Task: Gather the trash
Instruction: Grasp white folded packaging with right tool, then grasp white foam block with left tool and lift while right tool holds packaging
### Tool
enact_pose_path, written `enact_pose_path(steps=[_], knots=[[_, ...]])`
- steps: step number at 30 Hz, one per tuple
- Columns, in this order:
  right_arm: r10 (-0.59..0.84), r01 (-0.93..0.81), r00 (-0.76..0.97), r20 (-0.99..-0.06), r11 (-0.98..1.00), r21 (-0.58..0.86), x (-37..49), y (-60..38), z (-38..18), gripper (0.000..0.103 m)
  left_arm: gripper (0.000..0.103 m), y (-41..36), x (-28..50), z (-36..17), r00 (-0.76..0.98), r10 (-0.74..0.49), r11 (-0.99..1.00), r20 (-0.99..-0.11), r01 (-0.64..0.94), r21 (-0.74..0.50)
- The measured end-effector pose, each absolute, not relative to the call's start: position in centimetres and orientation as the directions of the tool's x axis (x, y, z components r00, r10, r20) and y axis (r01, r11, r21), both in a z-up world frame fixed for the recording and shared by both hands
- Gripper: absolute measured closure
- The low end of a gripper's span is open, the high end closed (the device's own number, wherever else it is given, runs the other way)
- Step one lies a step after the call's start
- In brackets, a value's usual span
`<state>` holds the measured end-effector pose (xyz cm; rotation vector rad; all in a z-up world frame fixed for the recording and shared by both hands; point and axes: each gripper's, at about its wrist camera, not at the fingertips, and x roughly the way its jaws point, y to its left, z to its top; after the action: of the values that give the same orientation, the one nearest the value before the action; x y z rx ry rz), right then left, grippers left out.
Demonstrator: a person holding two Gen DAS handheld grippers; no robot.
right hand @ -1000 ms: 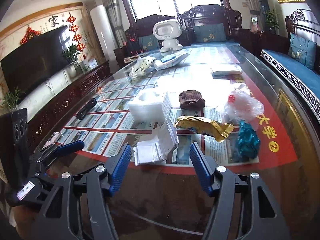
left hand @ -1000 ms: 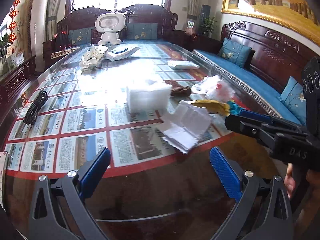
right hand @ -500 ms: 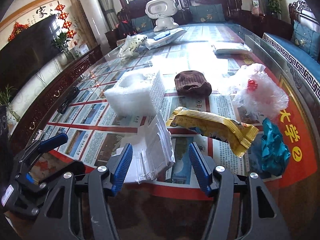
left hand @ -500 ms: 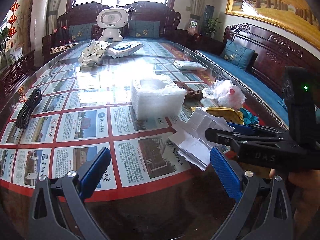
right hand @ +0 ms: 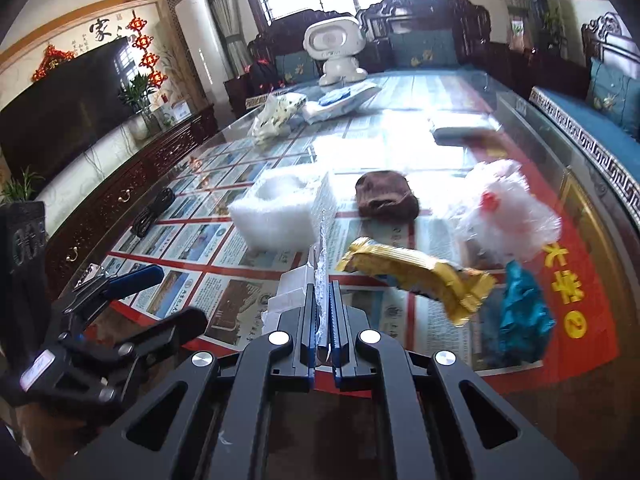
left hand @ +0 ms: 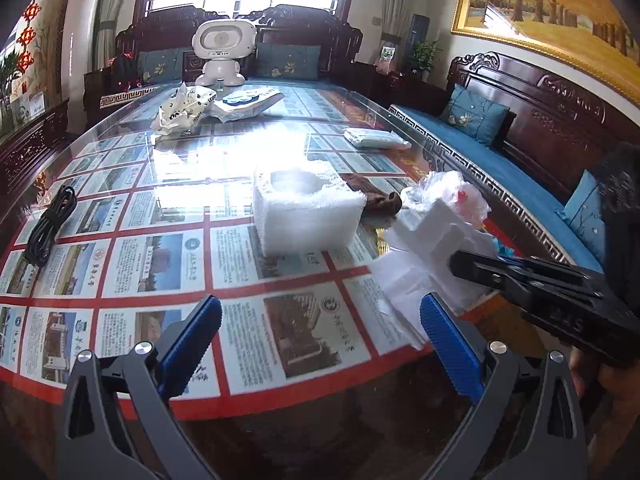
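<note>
Our right gripper [right hand: 323, 322] fingers have just closed on the white paper wad [right hand: 294, 292] beside the foam block [right hand: 280, 216]; left gripper [left hand: 320, 344] fingers stand apart, empty. We judge 1 trash item secured.

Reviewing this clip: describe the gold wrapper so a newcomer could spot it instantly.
On the glass-topped table, look at the litter cluster near the right edge. The gold wrapper lies between the brown cloth lump behind it and the teal crumpled piece at its right. It is the only long, shiny yellow-gold packet there.
</note>
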<state>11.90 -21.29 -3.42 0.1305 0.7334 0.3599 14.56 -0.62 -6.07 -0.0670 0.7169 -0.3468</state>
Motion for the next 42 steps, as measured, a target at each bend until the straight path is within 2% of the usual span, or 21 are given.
enact_pose_path(steps=[5, 13, 17, 21, 24, 29, 32, 38, 42], knots=[[0.354, -0.262, 0.71, -0.608, 0.935, 0.238, 10.8, -23.1, -2.5, 0.097, 0.004, -1.3, 17.9, -5.3, 0.707, -0.322, 0.946, -0.63, 0.261, -0.191], [0.372, -0.265, 0.718, -0.589, 0.928, 0.263, 10.1, -24.4, -2.3, 0.097, 0.004, -0.3, 24.5, -5.4, 0.729, -0.19, 0.979, -0.658, 0.089, -0.185], [0.387, -0.274, 0.715, -0.582, 0.921, 0.275, 10.0, -24.6, -2.4, 0.096, 0.009, 0.0, 26.6, -6.8, 0.682, -0.164, 0.983, -0.713, 0.053, -0.176], [0.394, -0.282, 0.714, -0.579, 0.918, 0.278, 10.0, -24.4, -2.3, 0.096, 0.013, 0.1, 27.1, -7.0, 0.672, -0.168, 0.982, -0.721, 0.052, -0.18], [0.397, -0.287, 0.712, -0.579, 0.918, 0.275, 10.0, -24.1, -2.3, 0.096, 0.023, -0.2, 27.6, -7.3, 0.655, -0.187, 0.98, -0.732, 0.068, -0.19], [0.404, -0.296, 0.701, -0.588, 0.915, 0.275, 10.7, -23.2, -2.6, 0.096, 0.045, -0.8, 28.3, -7.6, 0.63, -0.229, 0.971, -0.742, 0.096, -0.218], [0.411, -0.305, 0.692, -0.594, 0.912, 0.275, 11.3, -22.5, -2.9, 0.096, 0.054, -1.3, 28.0, -7.4, 0.626, -0.25, 0.967, -0.738, 0.13, -0.217], [0.417, -0.304, 0.683, -0.599, 0.909, 0.287, 12.2, -22.3, -3.3, 0.096, 0.055, -1.1, 28.3, -7.5, 0.607, -0.291, 0.956, -0.739, 0.155, -0.249], [0.419, -0.306, 0.683, -0.598, 0.908, 0.286, 12.6, -22.2, -3.2, 0.096, 0.05, -0.7, 29.7, -8.0, 0.583, -0.315, 0.948, -0.749, 0.151, -0.281]])
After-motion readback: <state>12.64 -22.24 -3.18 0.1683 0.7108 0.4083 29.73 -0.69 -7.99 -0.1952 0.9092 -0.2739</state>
